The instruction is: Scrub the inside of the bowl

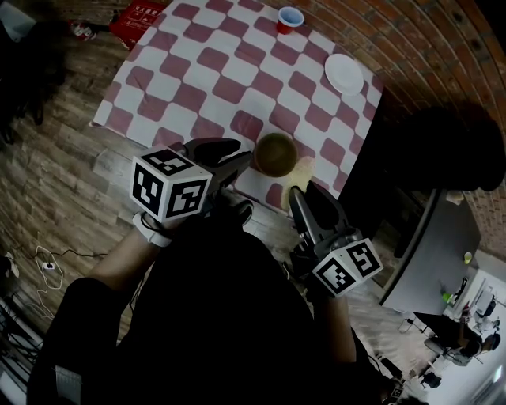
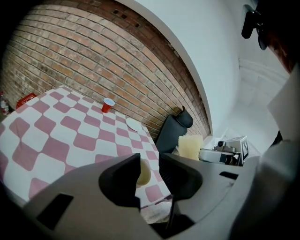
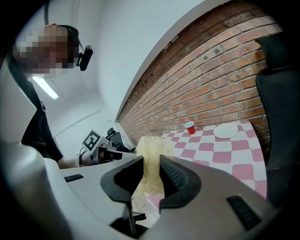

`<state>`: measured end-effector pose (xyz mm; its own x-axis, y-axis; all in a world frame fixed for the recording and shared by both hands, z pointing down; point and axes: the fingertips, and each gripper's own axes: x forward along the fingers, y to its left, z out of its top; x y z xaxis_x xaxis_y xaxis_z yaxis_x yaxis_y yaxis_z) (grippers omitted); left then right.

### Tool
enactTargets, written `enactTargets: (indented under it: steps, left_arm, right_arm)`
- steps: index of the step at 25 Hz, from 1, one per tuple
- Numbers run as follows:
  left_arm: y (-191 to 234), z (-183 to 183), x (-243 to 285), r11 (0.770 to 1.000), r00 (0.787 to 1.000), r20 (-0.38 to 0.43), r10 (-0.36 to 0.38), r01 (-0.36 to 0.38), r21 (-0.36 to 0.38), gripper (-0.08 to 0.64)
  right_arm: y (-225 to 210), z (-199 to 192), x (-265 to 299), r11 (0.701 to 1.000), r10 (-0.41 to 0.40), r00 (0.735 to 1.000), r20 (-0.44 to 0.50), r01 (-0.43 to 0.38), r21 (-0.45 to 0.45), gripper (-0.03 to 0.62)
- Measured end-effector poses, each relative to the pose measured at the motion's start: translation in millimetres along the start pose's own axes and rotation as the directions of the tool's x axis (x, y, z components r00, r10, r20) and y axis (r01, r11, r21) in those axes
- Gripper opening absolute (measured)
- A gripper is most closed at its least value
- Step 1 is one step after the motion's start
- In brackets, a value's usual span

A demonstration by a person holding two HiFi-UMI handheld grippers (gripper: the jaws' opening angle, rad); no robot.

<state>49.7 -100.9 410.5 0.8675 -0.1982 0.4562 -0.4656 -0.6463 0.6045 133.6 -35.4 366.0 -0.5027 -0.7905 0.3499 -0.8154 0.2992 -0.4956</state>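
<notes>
An olive-brown bowl (image 1: 275,154) sits at the near edge of the checkered table (image 1: 213,71). My left gripper (image 1: 241,156) reaches its left rim. In the left gripper view the bowl's cream outer wall (image 2: 143,172) stands between the narrow jaws of that gripper (image 2: 150,174), against the left one. My right gripper (image 1: 300,191) is shut on a yellow sponge (image 1: 303,169), held just right of the bowl. The sponge (image 3: 152,149) sticks up from between the right gripper's pads (image 3: 151,166). The sponge (image 2: 190,146) also shows in the left gripper view.
A red cup (image 1: 290,19) and a white plate (image 1: 344,73) stand at the table's far side. A black office chair (image 1: 443,150) is right of the table, against the brick wall. A red box (image 1: 136,20) lies on the wooden floor past the table's far left corner.
</notes>
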Motion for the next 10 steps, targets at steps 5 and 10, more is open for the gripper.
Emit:
enactTargets:
  steps: [5,10]
  left_arm:
    - [-6.5,-5.7,3.6,1.0,1.0,-0.014,-0.017,0.017,0.006,0.129]
    - [-5.5,-8.6,4.5,1.0,1.0,-0.02,-0.018,0.018,0.006,0.129]
  right_arm:
    - [-0.8,0.6,-1.5,1.0,-0.01,1.0,0.005,0.01,-0.001,0.12]
    - [-2.7,-0.7,-2.7,1.0,-0.019,1.0,0.006,0.019,-0.006,0.12]
